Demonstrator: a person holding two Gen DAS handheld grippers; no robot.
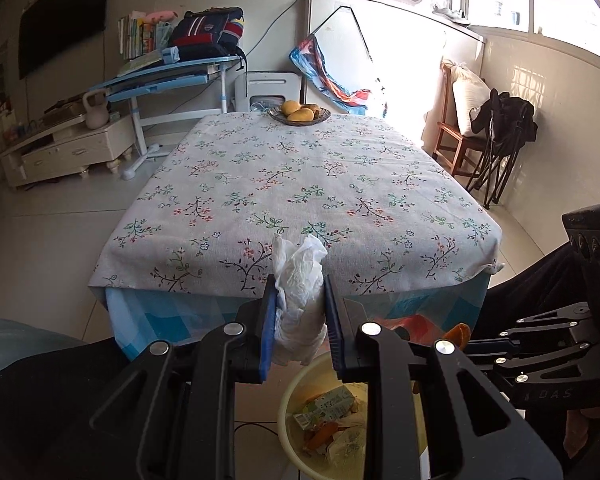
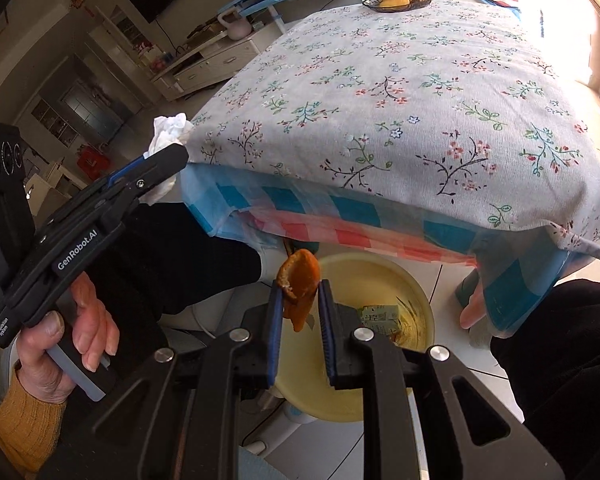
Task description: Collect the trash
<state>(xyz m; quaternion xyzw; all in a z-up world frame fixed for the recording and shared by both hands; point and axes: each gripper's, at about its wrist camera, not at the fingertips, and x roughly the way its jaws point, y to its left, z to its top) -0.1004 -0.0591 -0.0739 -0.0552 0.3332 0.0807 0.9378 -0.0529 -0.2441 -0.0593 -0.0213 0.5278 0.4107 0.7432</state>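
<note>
My left gripper is shut on a crumpled white tissue, held in front of the table's near edge and above the yellow basin on the floor. The basin holds a green carton, peel and paper scraps. My right gripper is shut on a piece of orange peel, held over the same yellow basin. The peel also shows in the left wrist view. The left gripper with its tissue shows at the left of the right wrist view.
The table carries a floral cloth over a checked one, with a bowl of fruit at its far end. A blue desk and low cabinet stand to the left, a wooden chair to the right.
</note>
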